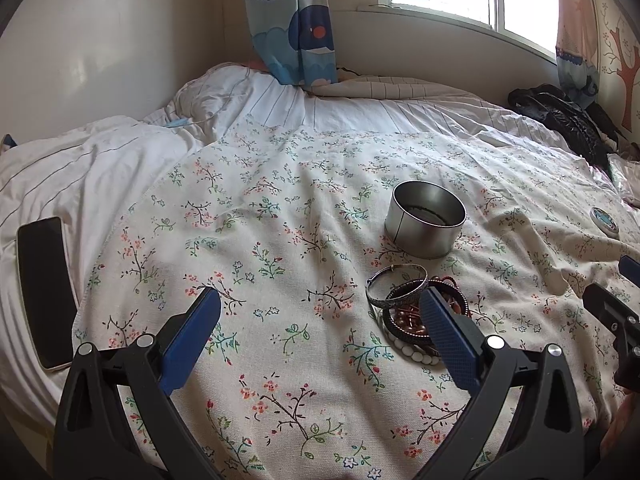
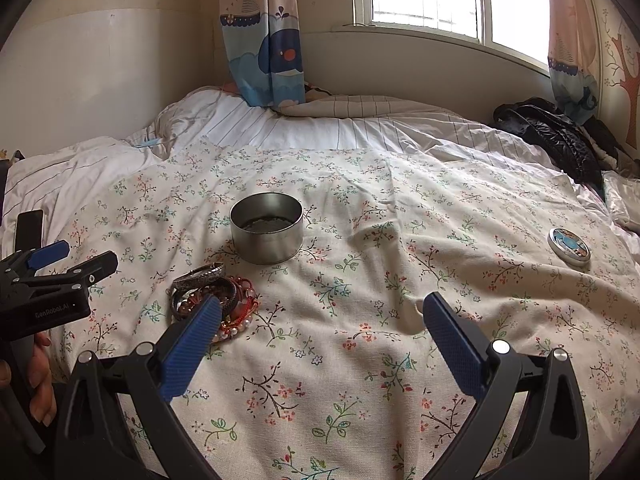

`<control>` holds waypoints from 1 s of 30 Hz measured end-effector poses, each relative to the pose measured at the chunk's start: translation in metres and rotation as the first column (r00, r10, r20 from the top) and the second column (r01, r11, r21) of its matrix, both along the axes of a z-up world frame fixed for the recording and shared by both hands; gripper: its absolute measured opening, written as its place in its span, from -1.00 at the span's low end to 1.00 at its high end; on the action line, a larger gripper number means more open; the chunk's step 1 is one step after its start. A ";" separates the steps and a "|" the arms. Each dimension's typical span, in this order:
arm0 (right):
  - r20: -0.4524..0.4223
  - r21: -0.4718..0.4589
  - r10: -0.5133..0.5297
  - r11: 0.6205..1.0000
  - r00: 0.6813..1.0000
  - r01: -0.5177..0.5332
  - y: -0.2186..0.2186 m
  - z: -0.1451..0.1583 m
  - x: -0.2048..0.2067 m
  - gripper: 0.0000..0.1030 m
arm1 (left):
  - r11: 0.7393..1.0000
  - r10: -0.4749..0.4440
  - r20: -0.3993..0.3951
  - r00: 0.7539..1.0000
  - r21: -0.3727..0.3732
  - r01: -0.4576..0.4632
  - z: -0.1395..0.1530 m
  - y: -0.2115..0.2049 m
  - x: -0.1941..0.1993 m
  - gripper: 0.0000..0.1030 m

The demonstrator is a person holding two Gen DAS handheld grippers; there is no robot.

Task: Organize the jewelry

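A pile of bracelets [image 1: 404,308] lies on the floral cloth: silver bangles, dark braided bands, red and white beads. It also shows in the right wrist view [image 2: 218,294]. An open round metal tin [image 1: 425,219] stands just behind the pile, seen too in the right wrist view [image 2: 266,227]. Its lid [image 2: 569,247] lies far right, also in the left wrist view [image 1: 604,222]. My left gripper [image 1: 320,312] is open, its right finger over the pile's edge. My right gripper [image 2: 322,316] is open and empty, its left finger beside the pile.
A black phone [image 1: 44,292] lies on the white duvet at the left. A black jacket [image 2: 556,136] is heaped at the back right. Pillows, a curtain and a window stand behind. The floral cloth [image 2: 400,208] covers the bed's middle.
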State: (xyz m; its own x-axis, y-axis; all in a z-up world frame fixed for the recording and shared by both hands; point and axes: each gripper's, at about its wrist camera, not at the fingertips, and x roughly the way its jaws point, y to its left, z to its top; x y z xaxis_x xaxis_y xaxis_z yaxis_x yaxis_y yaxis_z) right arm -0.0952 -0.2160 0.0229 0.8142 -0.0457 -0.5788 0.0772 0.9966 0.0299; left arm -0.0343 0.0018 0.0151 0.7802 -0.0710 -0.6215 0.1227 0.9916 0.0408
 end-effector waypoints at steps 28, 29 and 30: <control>0.005 -0.016 0.014 1.000 1.000 -0.014 -0.005 0.004 -0.001 0.89 | 0.960 -0.252 -0.169 0.953 0.081 0.269 -0.039 -0.069 0.060 0.33; 0.003 -0.016 0.015 1.000 1.000 -0.015 -0.005 0.004 -0.001 0.89 | 0.957 -0.259 -0.178 0.949 0.086 0.277 -0.041 -0.071 0.061 0.20; -0.012 -0.024 0.015 1.000 1.000 -0.016 -0.006 0.003 0.000 0.89 | 0.955 -0.261 -0.183 0.948 0.096 0.281 -0.043 -0.073 0.062 0.13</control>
